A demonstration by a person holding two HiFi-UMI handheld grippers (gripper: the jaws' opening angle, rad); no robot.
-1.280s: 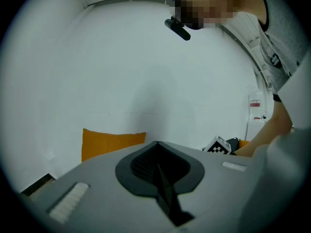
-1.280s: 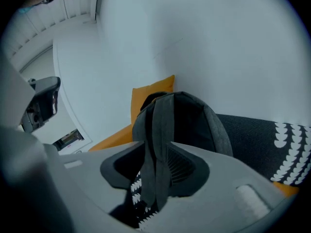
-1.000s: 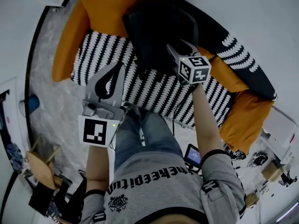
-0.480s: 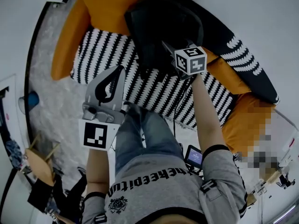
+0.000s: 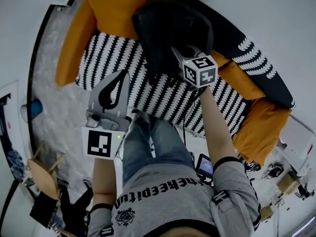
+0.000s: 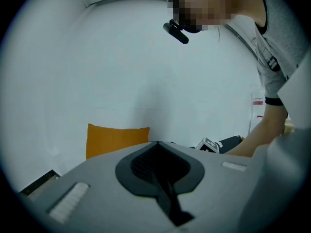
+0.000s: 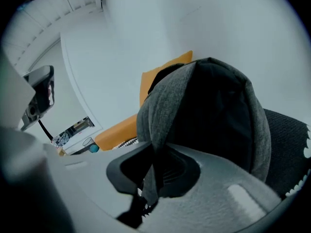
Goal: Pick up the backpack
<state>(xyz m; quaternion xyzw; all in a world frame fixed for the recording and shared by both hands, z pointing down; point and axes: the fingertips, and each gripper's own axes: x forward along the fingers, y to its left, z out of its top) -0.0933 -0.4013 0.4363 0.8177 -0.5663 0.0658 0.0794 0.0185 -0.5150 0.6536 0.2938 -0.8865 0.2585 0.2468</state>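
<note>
**Inspector:** State of the sofa and the item?

**Assessor:** Sofa in order. The backpack stands on the sofa's striped seat and leans against the orange cushion at the sofa's back. It has not been raised.

**Inspector:** The grippers?

**Assessor:** The left gripper hangs at the sofa's front edge with its jaws pressed together on nothing. It has no part in this step. The right gripper is over the sofa seat, at the backpack's near side. Half a second ago its jaws stood spread wide. They have just been closing and now pinch a grey fold of the backpack's fabric.

**Inspector:** Bearing on the task?

**Assessor:** In my judgement the grasp is made and the lift has not begun. The hold appears to be on thin cloth; I cannot tell whether it is a handle. The backpack may therefore swing or slip when raised. What remains is a steady pull up off the sofa.
</note>
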